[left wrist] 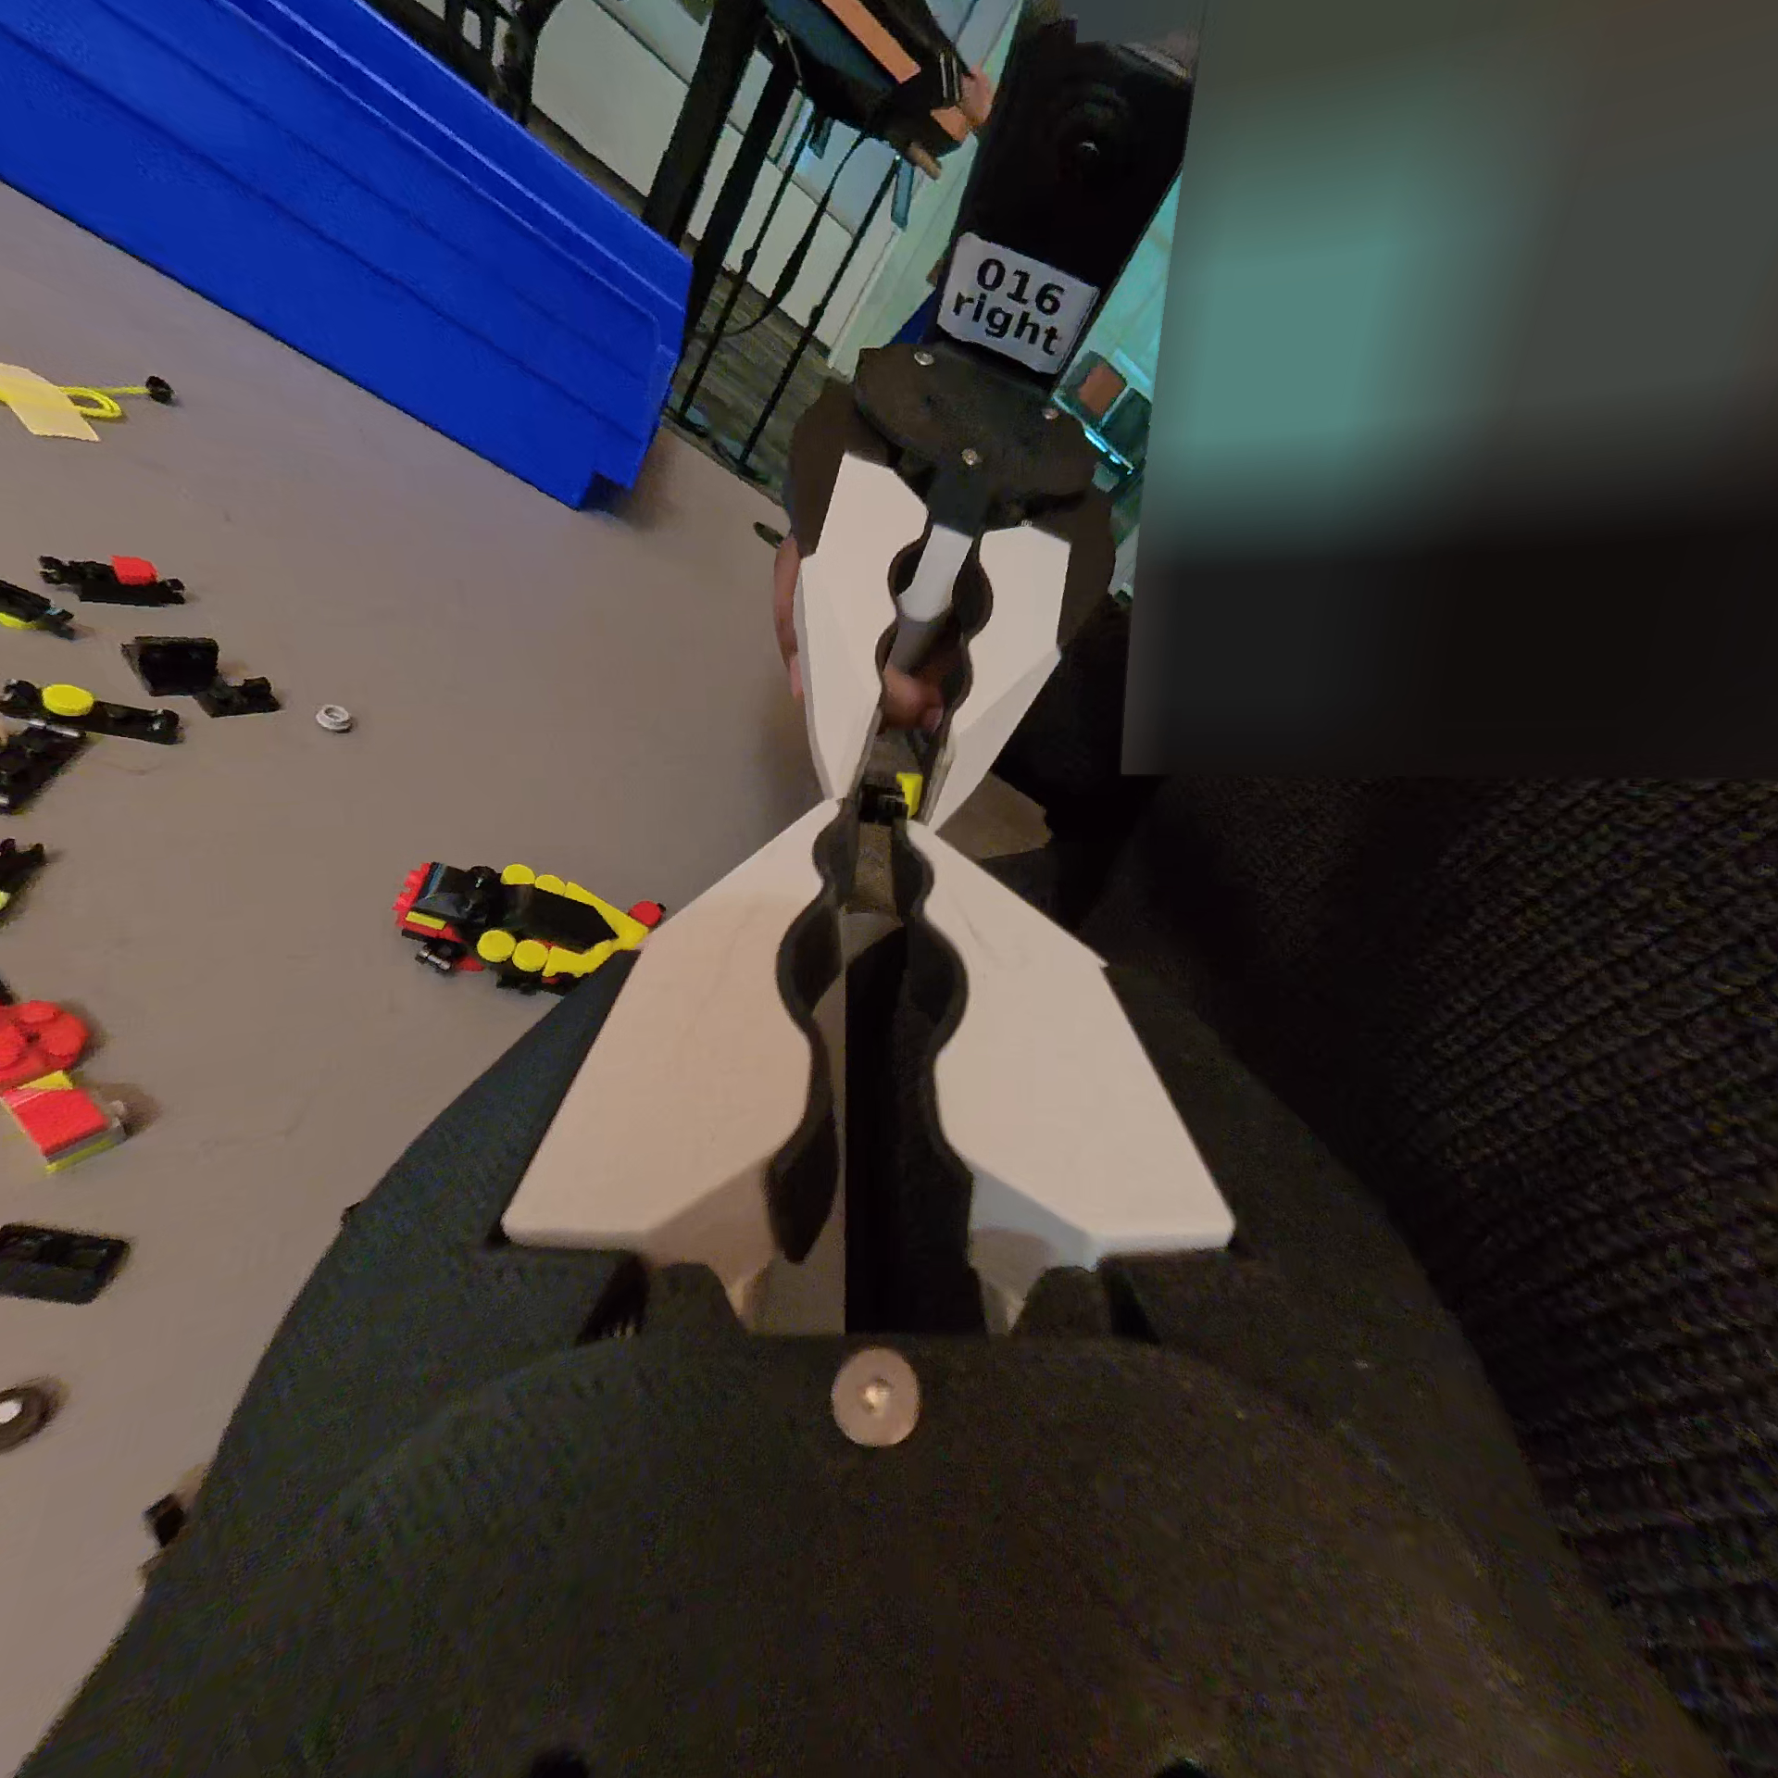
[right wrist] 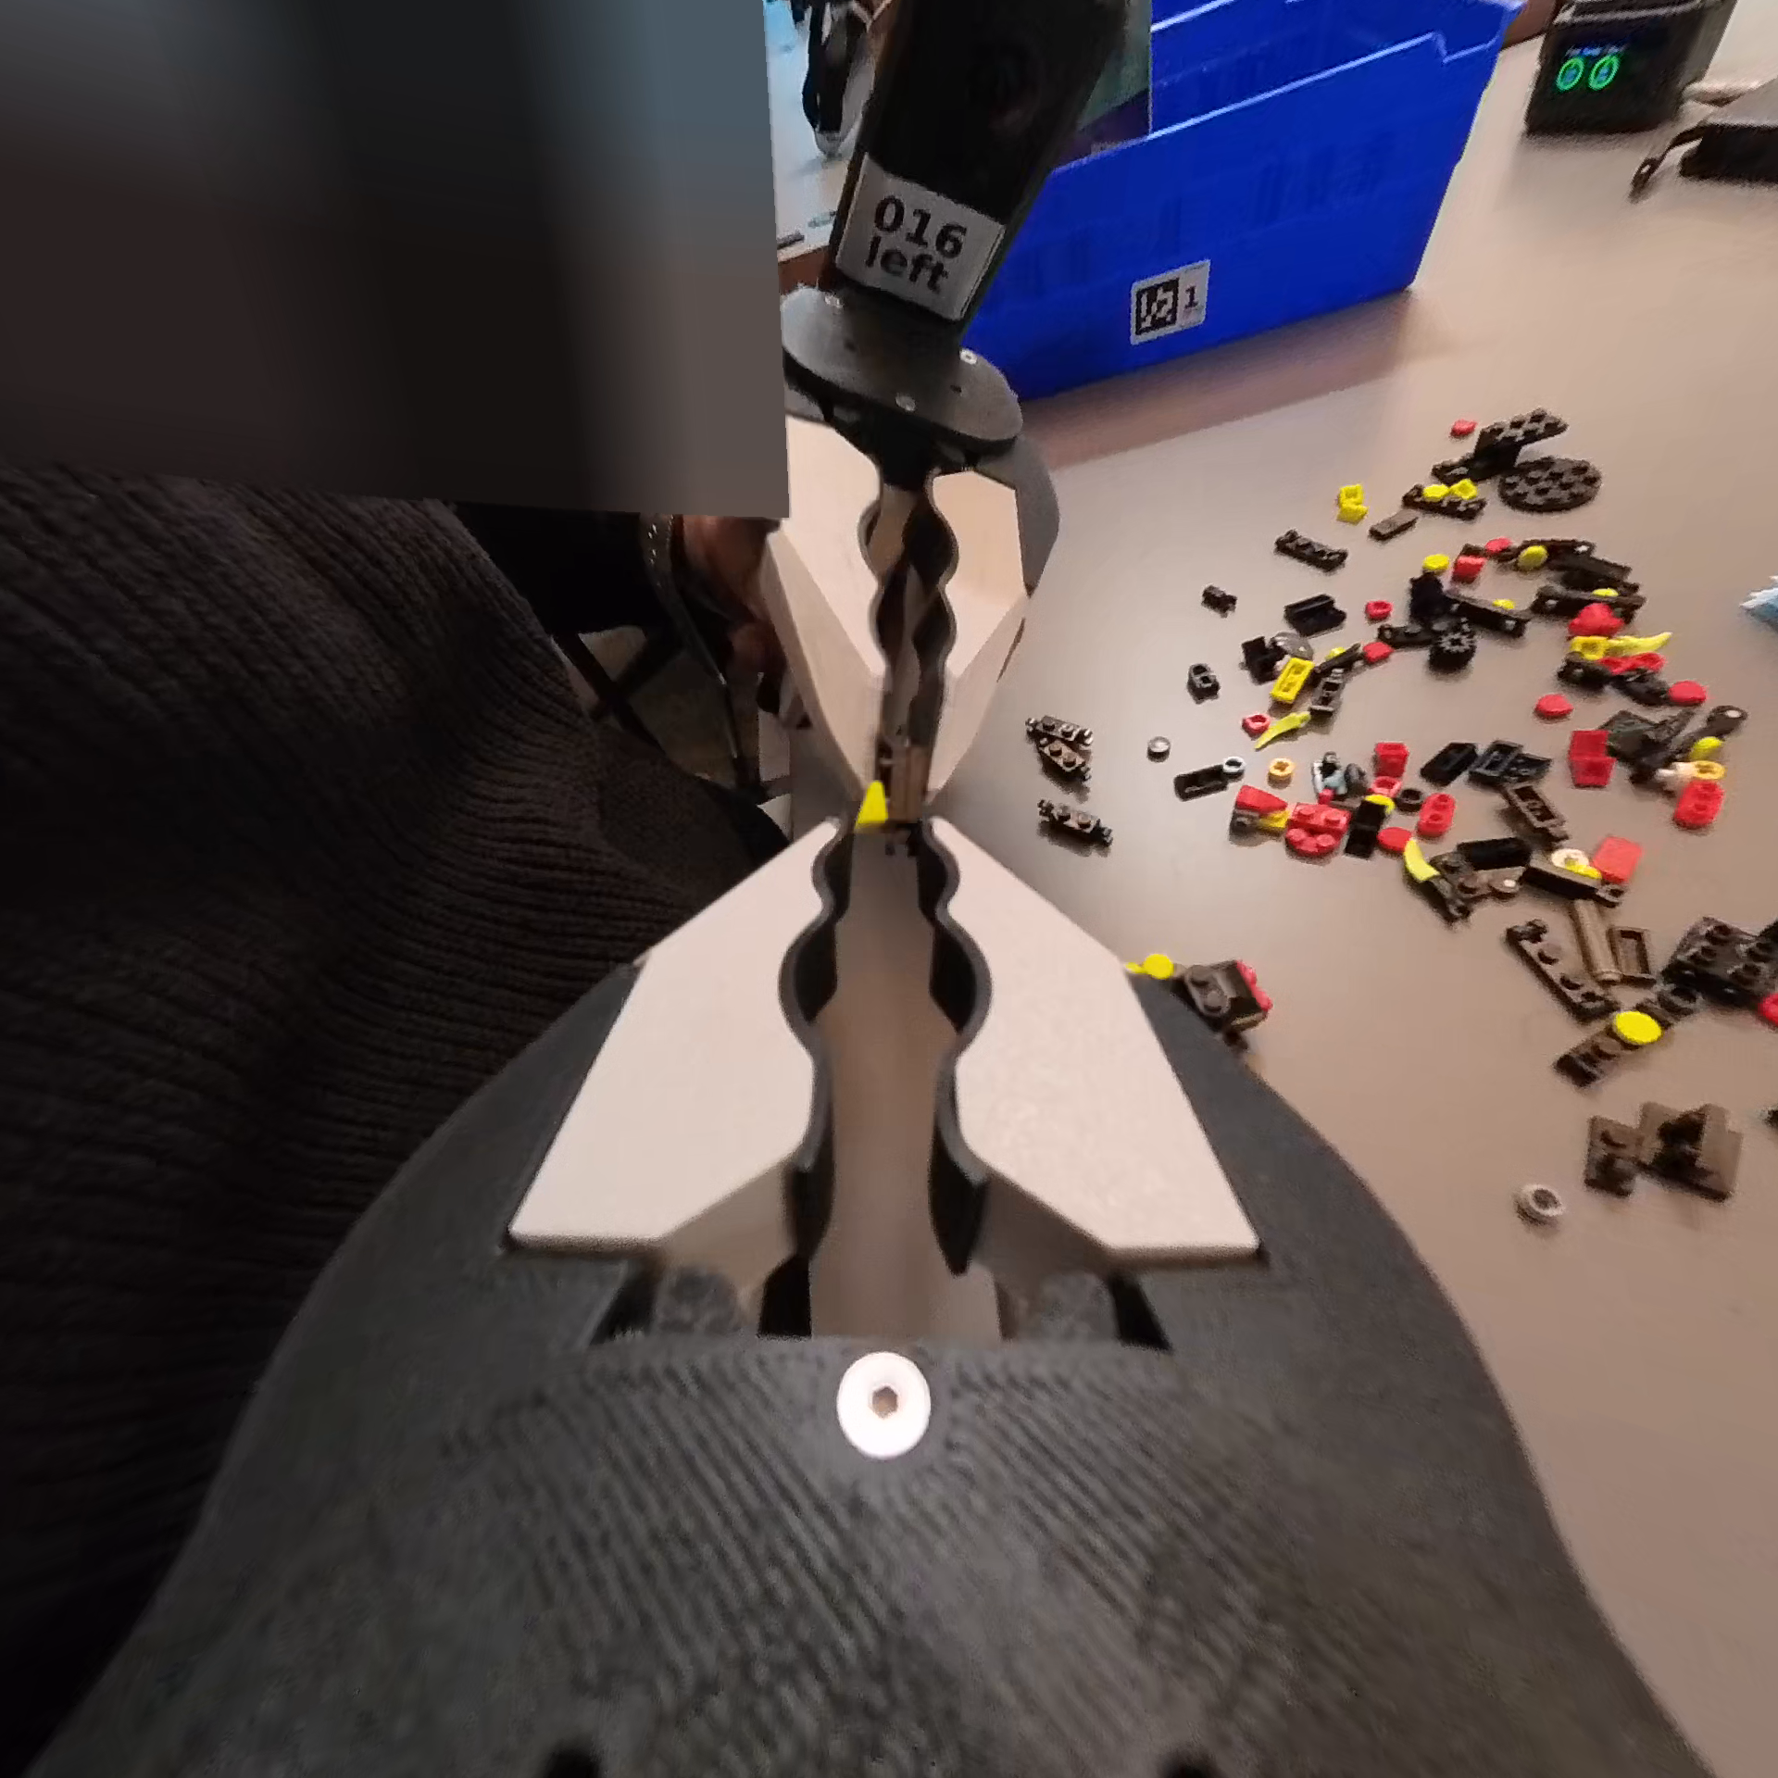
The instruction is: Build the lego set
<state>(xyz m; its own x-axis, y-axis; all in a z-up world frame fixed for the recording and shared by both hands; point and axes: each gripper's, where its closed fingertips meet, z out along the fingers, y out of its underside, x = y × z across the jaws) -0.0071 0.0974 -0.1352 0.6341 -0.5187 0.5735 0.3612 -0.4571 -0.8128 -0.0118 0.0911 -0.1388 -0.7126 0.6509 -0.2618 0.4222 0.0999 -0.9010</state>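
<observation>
Grippers meet tip to tip above the grey table (left wrist: 539,616): right gripper (right wrist: 890,835) and left gripper (left wrist: 880,818) both clenched on a small black-and-yellow brick assembly (left wrist: 890,797) (at 12 o'clock); squeeze straight, avoid twisting.

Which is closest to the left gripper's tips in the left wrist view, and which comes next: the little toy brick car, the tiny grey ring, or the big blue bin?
1. The toy brick car, on the table just left of the left gripper.
2. The grey ring, farther left and farther back on the table.
3. The blue bin, farthest, at the upper left.
</observation>
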